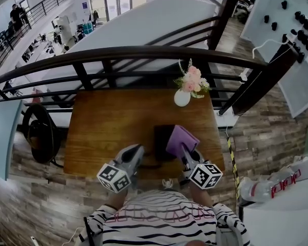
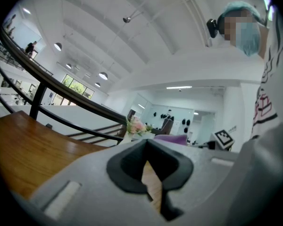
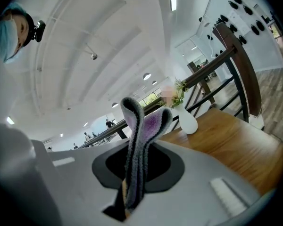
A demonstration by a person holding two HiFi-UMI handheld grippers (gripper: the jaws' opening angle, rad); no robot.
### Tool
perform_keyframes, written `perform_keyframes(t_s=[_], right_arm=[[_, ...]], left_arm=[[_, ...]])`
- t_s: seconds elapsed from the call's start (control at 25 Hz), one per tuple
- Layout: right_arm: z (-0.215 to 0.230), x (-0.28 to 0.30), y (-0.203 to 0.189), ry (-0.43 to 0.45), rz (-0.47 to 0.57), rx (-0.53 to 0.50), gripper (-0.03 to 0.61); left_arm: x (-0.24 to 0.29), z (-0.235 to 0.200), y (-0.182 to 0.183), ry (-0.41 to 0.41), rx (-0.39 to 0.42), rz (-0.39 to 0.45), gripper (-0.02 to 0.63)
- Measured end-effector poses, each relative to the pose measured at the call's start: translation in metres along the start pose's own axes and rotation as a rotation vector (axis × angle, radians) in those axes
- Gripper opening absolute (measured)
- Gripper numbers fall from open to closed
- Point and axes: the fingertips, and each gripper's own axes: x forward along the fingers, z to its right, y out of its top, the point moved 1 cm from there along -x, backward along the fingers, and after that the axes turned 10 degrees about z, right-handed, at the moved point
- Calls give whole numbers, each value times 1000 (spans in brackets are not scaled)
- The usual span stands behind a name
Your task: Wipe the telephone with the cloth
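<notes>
At table's near edge: right gripper (image 1: 185, 151) clamped on the purple cloth (image 1: 182, 139), cloth over the telephone (image 1: 161, 143).
Cloth is folded and pinched between the right jaws, its loose end standing up past them; it covers the right side of the dark telephone on the wooden table (image 1: 108, 122). Left gripper (image 1: 137, 150) sits just left of the phone, jaws only a narrow gap apart, nothing between them. Flower vase (image 1: 183, 97) stands behind.
</notes>
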Motion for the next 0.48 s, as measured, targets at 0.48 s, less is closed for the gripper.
perform_keyframes(t_s=[0.48], right_arm=[[-23,-21,-17,-13,7,-12,37]], left_arm=[[-27,0,2,-23,0,-13,0]])
